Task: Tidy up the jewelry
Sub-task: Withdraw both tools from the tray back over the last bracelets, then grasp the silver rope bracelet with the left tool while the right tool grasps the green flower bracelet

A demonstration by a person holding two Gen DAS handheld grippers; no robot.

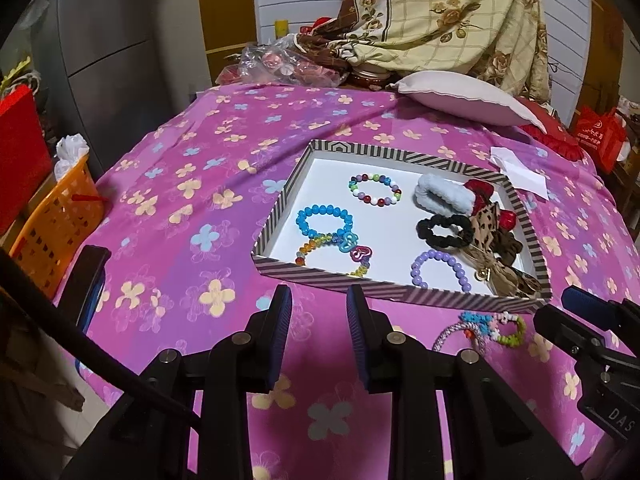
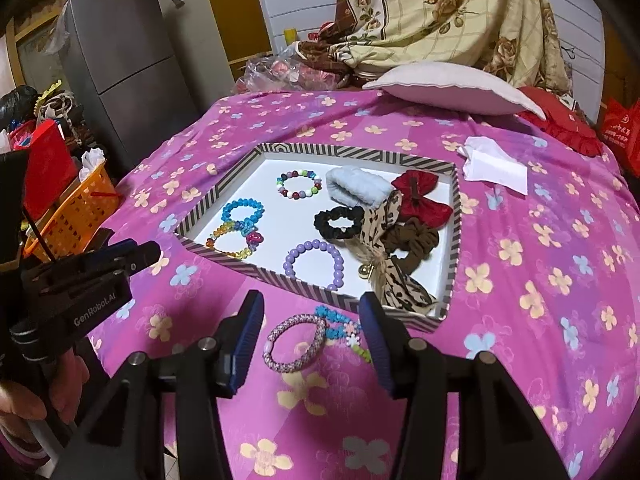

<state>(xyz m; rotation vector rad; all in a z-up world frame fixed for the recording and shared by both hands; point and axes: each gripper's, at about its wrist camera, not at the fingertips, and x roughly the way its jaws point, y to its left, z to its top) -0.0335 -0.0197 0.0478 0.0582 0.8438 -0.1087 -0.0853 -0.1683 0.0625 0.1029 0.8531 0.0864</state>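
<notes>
A striped tray (image 1: pixel 376 286) (image 2: pixel 224 176) on the pink flowered cloth holds several bead bracelets on its left and hair ties and bows on its right. A pink braided bracelet (image 2: pixel 294 343) (image 1: pixel 450 334) and a small flower-bead bracelet (image 2: pixel 344 330) (image 1: pixel 502 326) lie on the cloth just in front of the tray. My right gripper (image 2: pixel 312 320) is open, its fingers either side of the braided bracelet, above it. My left gripper (image 1: pixel 318 312) is open and empty before the tray's near edge.
A pink pillow (image 2: pixel 452 86) and a patterned blanket (image 2: pixel 440 12) lie at the back. A white paper (image 2: pixel 496 164) lies right of the tray. An orange basket (image 2: pixel 76 212) and a grey fridge (image 2: pixel 120 52) stand to the left.
</notes>
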